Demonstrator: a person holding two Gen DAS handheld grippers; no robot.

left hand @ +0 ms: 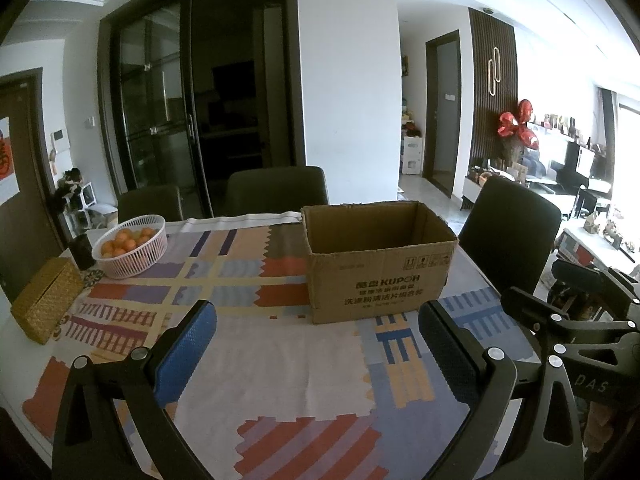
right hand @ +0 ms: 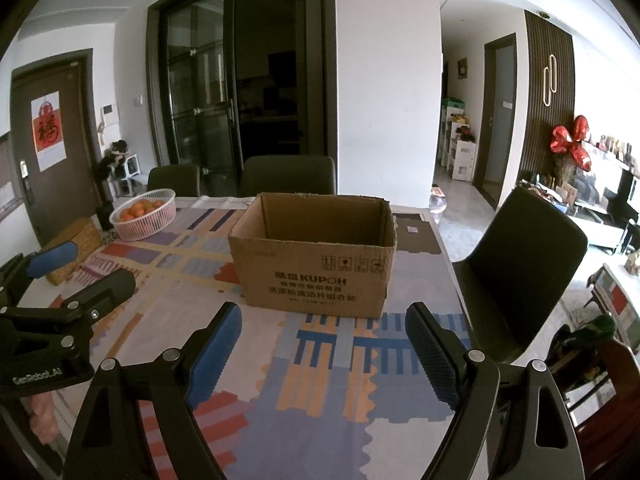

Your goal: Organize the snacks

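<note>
Cardboard box point(left hand: 380, 264) sits upright near mid-desk, flaps gone or folded out of sight, mouth open to the top, so prob. meant as the bin for the snacks. Inside walls look bare as far as both views reach; the floor of it is hidden behind the near wall, so can't tell if anything's in there. No snack packs visible anywhere on the desk point(left hand: 280, 364), which fits either snacks already down in the box or snacks kept somewhere out of frame. Can't settle which from this. Left gripper point(left hand: 316, 344) and right gripper point(right hand: 320, 344) both hang above the patterned cloth on the near side of the box, side by side, pointing at it; jaws wide on both, nothing between them. Right one shows at the right edge of the left view, left one at the left edge of the right view, so they're close together but apart. Off-task stuff is parked at the far left: white basket of oranges point(left hand: 130, 246), woven tissue box point(left hand: 46, 300) just beside it toward the near edge, well apart from the box, leaving a free lane in front of it. Dark chairs point(right hand: 520, 272) ring the desk; a flat dark thing lies on the desk right of the box in the right view, too unclear to name.
</note>
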